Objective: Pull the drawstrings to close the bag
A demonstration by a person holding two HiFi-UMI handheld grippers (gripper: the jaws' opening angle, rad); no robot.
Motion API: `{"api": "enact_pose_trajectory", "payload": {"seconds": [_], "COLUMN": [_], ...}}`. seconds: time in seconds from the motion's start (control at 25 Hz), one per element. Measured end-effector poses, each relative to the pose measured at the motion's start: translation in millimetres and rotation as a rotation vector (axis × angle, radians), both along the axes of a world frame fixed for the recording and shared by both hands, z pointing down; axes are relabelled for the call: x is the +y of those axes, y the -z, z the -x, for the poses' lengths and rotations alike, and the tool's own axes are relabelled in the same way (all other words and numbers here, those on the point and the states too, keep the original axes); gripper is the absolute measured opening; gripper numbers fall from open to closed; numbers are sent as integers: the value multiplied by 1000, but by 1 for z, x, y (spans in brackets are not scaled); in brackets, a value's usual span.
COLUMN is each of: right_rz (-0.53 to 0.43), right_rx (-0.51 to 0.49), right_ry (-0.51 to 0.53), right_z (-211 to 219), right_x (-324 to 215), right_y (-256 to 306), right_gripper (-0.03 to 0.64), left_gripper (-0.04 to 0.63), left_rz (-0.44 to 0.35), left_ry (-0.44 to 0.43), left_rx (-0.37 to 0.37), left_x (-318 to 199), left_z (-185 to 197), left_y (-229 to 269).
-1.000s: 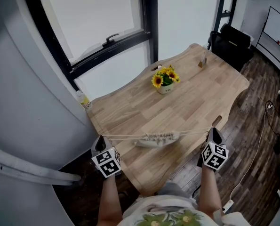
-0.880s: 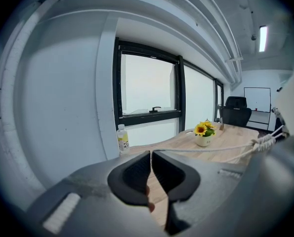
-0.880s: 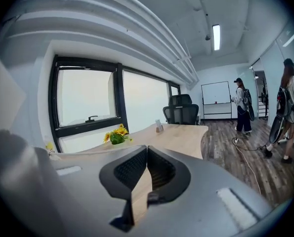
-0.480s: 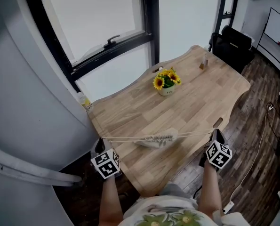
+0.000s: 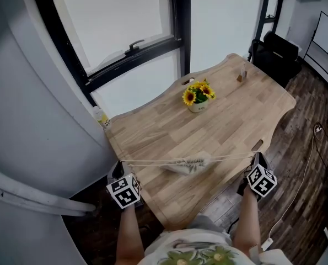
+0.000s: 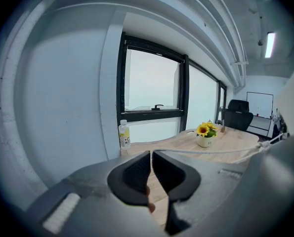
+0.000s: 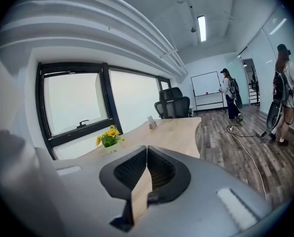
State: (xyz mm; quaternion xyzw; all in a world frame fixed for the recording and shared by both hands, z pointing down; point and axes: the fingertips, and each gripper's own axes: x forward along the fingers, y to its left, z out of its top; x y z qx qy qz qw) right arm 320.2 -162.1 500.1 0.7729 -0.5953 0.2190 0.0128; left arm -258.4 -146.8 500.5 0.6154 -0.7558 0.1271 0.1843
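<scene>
A small pale cloth bag [image 5: 187, 164] lies near the front edge of the light wooden table [image 5: 235, 115]. Its thin white drawstrings [image 5: 152, 162] stretch tight out to both sides. The left gripper [image 5: 119, 167] pinches the strings at the table's left edge. The right gripper [image 5: 256, 158] is squeezed shut on them by the right edge. A little pot of yellow sunflowers [image 5: 197, 95] stands farther back.

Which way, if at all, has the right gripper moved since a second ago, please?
Yes, slightly: the right gripper has shifted right, past the slot in the table, away from the bag.
</scene>
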Motion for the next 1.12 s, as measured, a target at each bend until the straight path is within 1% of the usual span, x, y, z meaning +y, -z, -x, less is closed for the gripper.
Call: {"api": "enact_pose_trajectory", "payload": {"seconds": [0.16,0.24,0.32,0.36,0.44,0.48,0.56,0.64,0.72,0.88,1.12], "right_rz": [-10,-14,-16,-17,-19,-24,-49,-83,-116,-162,-188], "right_rx": [-34,-19,-2,4,15,22,44,72,88,102,120], "right_ry": [8,10,13,19,42,54,72,91,114,156,224], "right_z": [4,5,6,7,10,12,16,22,30,43,65], "right_x": [-2,-2,-2,-3,-5,-5,-5,-6,-8,-11,-12], "right_y": [-1,1,5,6,9,12,20,30,38,53,63], "right_gripper": [9,9,12,17,57,64,52,15,12,11,11], "left_gripper": [25,25,23,20,7,6,6,6,6,6,6], "left_rz": [-1,-2,-5,-5,-5,-7,-17,-33,-59,-116,-131], "left_ry": [-1,-14,-19,-14,-2,-1,-5,-10,-17,-57,-95], "left_rx": [-13,-37,-44,-43,-39,-37,-39,-42,-36,-6,4], "left_x": [-3,-5,-8,-9,-10,-10,-10,-11,-12,-13,-15], "left_z": [5,4,1,2,3,3,0,-4,-8,-20,-39], "left_y": [0,3,7,9,11,13,19,25,33,49,57]}}
